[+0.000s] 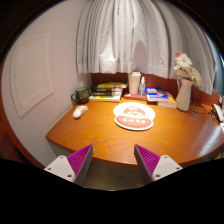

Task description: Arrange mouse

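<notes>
Wooden table (150,140) by curtains (125,35), white mouse (79,111) far w/ gripper (113,162) fingers apart, empty.

A brown table (150,140) spreads out ahead of the fingers. A round plate (134,116) lies on it, straight ahead. Far past the plate stands a tall cup (134,83). Some books (107,91) are stacked ahead and to the left, with a dark mug (81,96) beside them. A flat book (157,95) lies ahead to the right, close to a white vase (184,94) with flowers (185,67) in it. White curtains (125,35) hang behind the table. A pale wall (35,75) is on the left.
</notes>
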A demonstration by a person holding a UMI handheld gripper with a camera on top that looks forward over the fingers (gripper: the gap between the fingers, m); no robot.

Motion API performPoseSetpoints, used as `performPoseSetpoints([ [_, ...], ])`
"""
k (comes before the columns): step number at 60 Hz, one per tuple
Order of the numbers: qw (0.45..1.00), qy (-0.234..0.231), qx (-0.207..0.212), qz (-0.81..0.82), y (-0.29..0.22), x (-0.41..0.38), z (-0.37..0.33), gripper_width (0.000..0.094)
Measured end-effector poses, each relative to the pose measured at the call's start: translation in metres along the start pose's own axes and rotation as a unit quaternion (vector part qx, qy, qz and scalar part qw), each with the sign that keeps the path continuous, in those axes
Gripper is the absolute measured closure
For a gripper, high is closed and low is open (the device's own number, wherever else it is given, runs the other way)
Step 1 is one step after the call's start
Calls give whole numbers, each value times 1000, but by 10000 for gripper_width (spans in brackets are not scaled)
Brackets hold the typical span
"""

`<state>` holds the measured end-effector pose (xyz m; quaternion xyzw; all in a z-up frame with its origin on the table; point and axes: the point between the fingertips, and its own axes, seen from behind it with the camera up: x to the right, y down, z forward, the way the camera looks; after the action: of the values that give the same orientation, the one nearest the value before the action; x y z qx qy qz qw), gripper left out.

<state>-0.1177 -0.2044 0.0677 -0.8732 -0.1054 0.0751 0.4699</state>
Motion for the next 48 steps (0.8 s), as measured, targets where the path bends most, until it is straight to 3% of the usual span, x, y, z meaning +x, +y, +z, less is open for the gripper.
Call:
performPoseSetpoints([
  [7,1000,-17,-21,0,12,-50,45,104],
  [21,999,-36,-35,6,-11,-141,131,108],
  [43,999,-6,-49,14,-76,-184,272,114],
  [48,999,7,-51,12,-87,-183,291,166],
])
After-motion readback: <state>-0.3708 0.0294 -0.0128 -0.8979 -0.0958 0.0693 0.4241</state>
